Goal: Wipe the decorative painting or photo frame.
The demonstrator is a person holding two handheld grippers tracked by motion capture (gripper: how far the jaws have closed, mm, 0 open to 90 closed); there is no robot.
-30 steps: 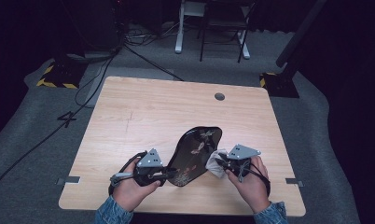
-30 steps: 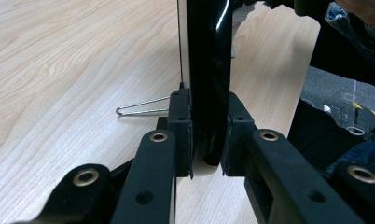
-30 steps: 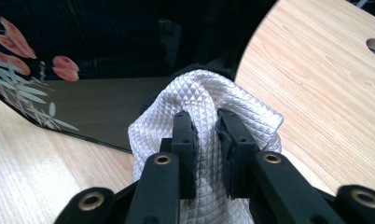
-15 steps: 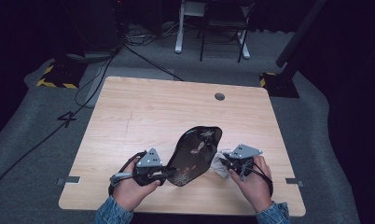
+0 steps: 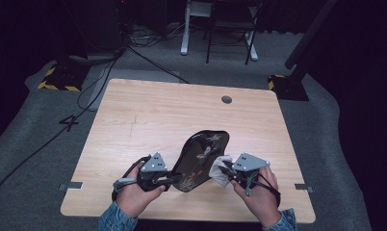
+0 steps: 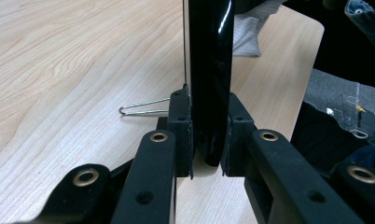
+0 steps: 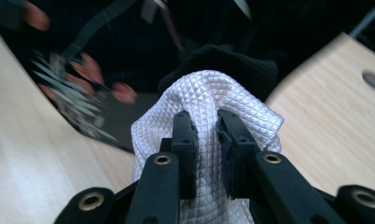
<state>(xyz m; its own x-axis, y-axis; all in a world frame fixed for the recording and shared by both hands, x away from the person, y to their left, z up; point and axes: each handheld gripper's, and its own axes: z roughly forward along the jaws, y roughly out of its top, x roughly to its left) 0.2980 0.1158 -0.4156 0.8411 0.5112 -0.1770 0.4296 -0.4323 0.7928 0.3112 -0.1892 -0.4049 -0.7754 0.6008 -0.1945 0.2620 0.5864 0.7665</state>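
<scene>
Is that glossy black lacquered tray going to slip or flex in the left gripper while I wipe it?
The glossy black lacquered tray probably stays stiff: its edge runs straight from the left gripper. Its shiny surface suggests some slip risk. Held by one rim, it may pivot under pushes from the white quilted cloth.

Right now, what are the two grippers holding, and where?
The left gripper pinches the black tray by its near rim. The right gripper clamps a bunched fold of the white cloth.

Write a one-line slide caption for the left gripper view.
Left gripper fingers clamp the edge of a glossy black tray held on edge above the wooden table, white cloth behind.
</scene>
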